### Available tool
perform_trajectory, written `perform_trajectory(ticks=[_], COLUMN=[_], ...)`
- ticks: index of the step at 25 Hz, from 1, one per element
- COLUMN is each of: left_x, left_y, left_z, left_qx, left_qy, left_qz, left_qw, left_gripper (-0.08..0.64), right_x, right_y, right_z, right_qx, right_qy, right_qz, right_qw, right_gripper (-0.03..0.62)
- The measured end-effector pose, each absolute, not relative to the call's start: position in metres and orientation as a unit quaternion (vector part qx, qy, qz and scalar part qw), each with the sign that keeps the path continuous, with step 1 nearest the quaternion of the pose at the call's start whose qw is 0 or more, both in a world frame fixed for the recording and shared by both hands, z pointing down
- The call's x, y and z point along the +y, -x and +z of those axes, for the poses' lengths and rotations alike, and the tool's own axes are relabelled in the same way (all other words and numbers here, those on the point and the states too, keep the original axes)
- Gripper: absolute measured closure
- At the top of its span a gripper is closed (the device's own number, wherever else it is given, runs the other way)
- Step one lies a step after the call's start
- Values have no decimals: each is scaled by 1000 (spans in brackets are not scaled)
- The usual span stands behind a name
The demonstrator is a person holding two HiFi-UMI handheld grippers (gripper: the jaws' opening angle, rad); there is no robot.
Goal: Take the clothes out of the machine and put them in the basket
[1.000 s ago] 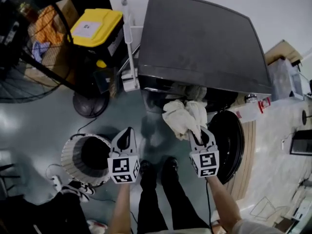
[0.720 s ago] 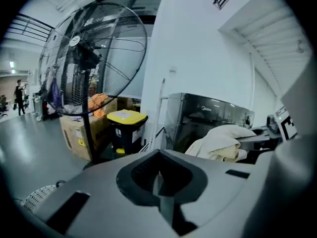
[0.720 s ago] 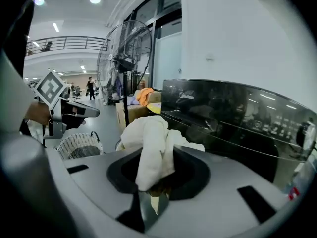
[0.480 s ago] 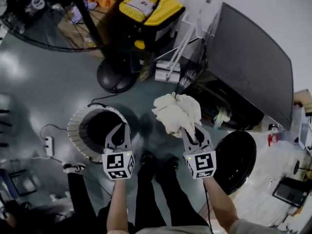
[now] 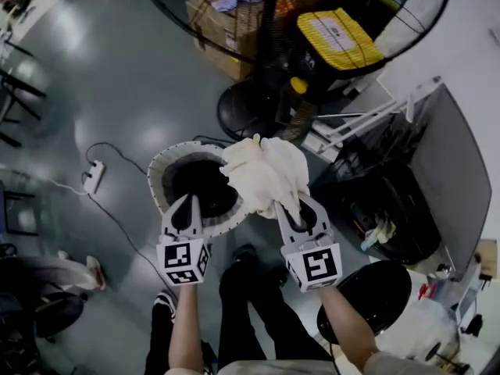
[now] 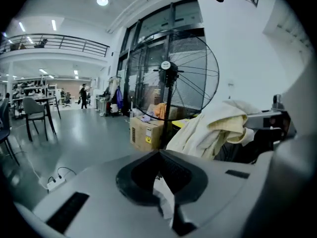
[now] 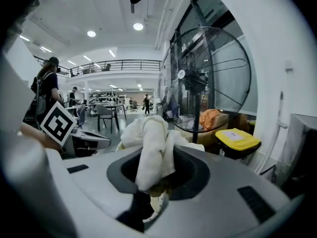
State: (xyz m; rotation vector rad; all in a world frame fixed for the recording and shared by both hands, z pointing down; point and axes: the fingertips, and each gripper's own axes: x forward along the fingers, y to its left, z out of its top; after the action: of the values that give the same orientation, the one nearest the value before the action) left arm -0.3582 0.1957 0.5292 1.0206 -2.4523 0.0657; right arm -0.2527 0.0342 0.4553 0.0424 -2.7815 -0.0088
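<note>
Two grippers are in view. Right gripper [image 5: 291, 209]: jaws clamped on one cream cloth [image 5: 262, 170], with the bunched fabric rising out between the pads. Left gripper [image 5: 190, 203]: jaws closed tip to tip, nothing held.

Cloth position, head view: held in the air, with its bulk covering the 3 o'clock edge of one round basket [image 5: 158, 180]. The basket has a pale ribbed rim and a dark interior, and no clothing shows inside it. The left gripper's tips lie over the basket rim at 6 o'clock.

Surroundings, counted from the cloth:
- One washing machine [image 5: 449, 170] at 3 o'clock, dark top.
- One pale garment [image 5: 380, 231] in the machine's drum opening, at 4 o'clock.
- One round black door [image 5: 363, 299], swung open, at 5 o'clock.
- One pedestal fan [image 5: 254, 116], with its base at 12 o'clock, just beyond the basket.
- One yellow-lidded bin [image 5: 336, 41] at 1 o'clock.
- One cardboard box [image 5: 215, 18] at 11 o'clock.
- One power strip [image 5: 94, 176] on the grey floor at 9 o'clock, well apart from the basket.
</note>
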Motion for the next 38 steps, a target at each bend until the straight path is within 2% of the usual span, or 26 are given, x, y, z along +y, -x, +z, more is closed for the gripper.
perform_trajectory(ticks=[7,13,33,35,37,38], left_x=[295,335,337,336,333,331], left_y=[383,393,392,391,389,388], left_z=[537,553,636,637,639,641], left_qx=[-924,-929,-912,-912,-910,-909], left_qy=[-294,-266,-282,-282,-285,-286], left_qz=[16,9,14,15,17,18], left_qw=[245,257,297,299,301,302], left_gripper=[543,543,543,543,543,543], right_x=[125,173,204,207,208,208], right_y=[310,330,358,363,370,373], right_z=[463,502,762,784,790,787], right_qx=[-982,-972,-917,-906,-906,-910], right_qy=[80,120,122,128,131,131], right_qz=[-2,6,12,21,19,16], right_qw=[171,203,379,403,402,392], right_gripper=[488,486,477,445,338,319])
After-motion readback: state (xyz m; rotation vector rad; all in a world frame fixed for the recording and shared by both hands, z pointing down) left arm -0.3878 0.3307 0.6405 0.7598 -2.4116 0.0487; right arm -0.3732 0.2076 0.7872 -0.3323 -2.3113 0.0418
